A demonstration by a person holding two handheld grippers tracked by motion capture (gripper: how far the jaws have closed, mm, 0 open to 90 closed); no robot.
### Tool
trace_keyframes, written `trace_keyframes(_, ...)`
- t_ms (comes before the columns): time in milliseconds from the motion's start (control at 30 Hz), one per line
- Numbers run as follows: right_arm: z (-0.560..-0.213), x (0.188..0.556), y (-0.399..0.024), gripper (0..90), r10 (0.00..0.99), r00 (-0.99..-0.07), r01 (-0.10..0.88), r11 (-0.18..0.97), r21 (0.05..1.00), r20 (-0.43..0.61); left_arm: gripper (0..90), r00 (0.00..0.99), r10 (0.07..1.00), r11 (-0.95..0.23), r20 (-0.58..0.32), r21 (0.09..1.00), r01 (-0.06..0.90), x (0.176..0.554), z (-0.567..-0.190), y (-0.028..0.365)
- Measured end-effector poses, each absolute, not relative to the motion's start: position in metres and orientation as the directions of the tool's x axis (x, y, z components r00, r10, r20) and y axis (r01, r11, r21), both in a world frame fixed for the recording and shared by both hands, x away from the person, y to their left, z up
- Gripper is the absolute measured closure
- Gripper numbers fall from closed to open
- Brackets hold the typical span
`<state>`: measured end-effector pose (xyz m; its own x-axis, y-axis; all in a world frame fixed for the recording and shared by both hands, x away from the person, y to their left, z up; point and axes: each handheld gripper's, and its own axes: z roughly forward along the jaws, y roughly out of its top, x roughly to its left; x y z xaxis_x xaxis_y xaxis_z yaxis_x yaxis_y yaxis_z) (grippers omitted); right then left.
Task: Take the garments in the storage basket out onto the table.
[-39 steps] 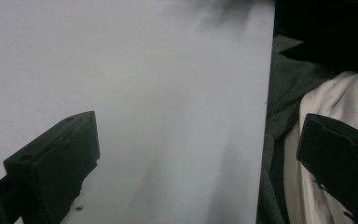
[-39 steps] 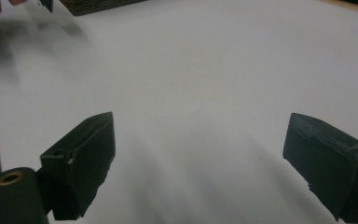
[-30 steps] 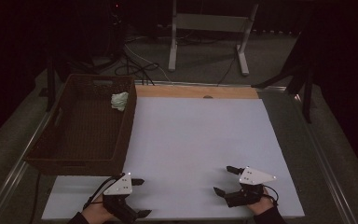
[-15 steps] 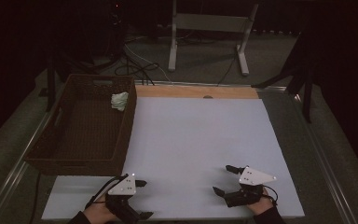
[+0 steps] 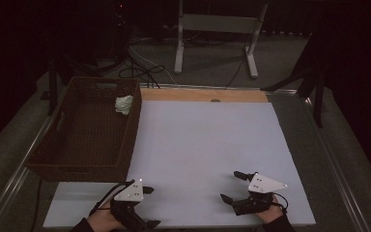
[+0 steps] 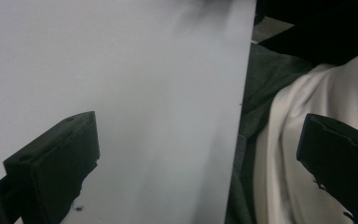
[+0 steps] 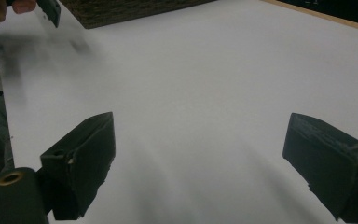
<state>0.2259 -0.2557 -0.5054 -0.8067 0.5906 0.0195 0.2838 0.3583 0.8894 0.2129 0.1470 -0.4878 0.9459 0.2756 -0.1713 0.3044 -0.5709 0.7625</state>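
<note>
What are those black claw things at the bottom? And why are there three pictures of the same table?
Those claws are tools called grippers, and a person holds one in each hand. In the high view, taken from above the table, you can see the left gripper and the right gripper near the bottom edge. Both are open and hold nothing.

The other two pictures come from little cameras riding on the grippers. Each looks out between its own two black jaws, so you see the left gripper and the right gripper from the inside.

On the table lies a big white sheet. Beside it on the left sits a brown woven basket, with a small pale crumpled thing in its far corner. I can't tell what that is.
</note>
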Motion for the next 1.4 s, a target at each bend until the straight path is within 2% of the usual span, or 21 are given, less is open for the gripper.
trace_keyframes(633,-0.501,0.224,-0.256,9.5,0.586,-0.81,0.268,0.354,0.896,0.011,0.1,0.947,0.24,-0.595,-0.214,0.739,0.317,0.22,-0.461,0.147)
trace_keyframes(1400,-0.5,0.225,-0.256,9.5,0.589,-0.808,0.263,0.348,0.9,0.009,0.1,0.954,0.228,-0.596,-0.195,0.747,0.295,0.234,-0.419,0.155)
